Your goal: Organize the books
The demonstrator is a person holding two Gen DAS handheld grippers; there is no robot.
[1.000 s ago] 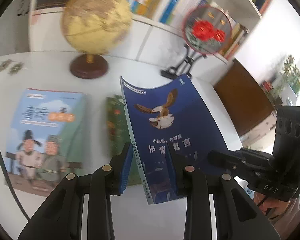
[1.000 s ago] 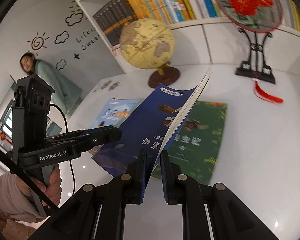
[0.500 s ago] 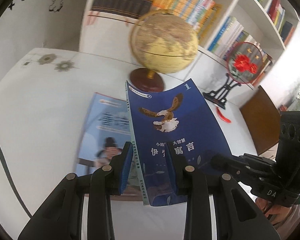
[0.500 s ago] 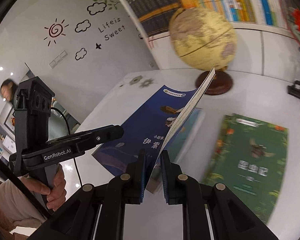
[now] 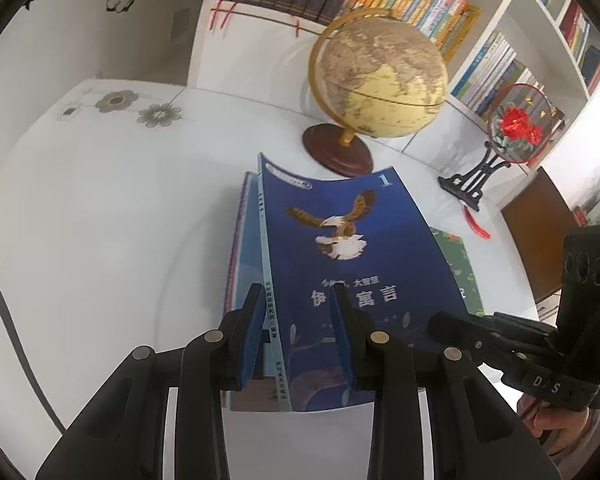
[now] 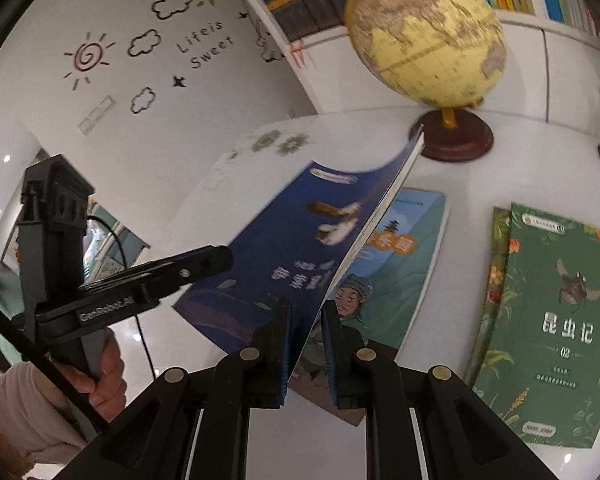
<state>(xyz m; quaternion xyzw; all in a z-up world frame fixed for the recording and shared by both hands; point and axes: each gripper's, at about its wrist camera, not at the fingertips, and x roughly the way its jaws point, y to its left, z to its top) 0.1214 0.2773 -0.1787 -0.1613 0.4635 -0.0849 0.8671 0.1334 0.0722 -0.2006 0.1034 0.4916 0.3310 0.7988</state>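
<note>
Both grippers pinch the blue book [image 5: 340, 280], nearly closed: left gripper [image 5: 300, 336] on its spine-side near edge, right gripper [image 6: 306, 344] on its near right corner. Book hangs over the cartoon-cover book [image 6: 396, 264] on the white tabletop [image 5: 100, 240]. Thin, light, floppy cover bows; hold near the spine.

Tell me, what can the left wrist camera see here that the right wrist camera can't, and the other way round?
Only the left wrist view shows the round fan with red flowers on its black stand, and the eagle book's spine.

Only the right wrist view shows the green insect book's full cover, the pale blue book's cartoon cover, and the sun and cloud wall stickers.

Both show the blue eagle book, pinched by the left gripper and right gripper, the globe, the white table and the bookshelves.
</note>
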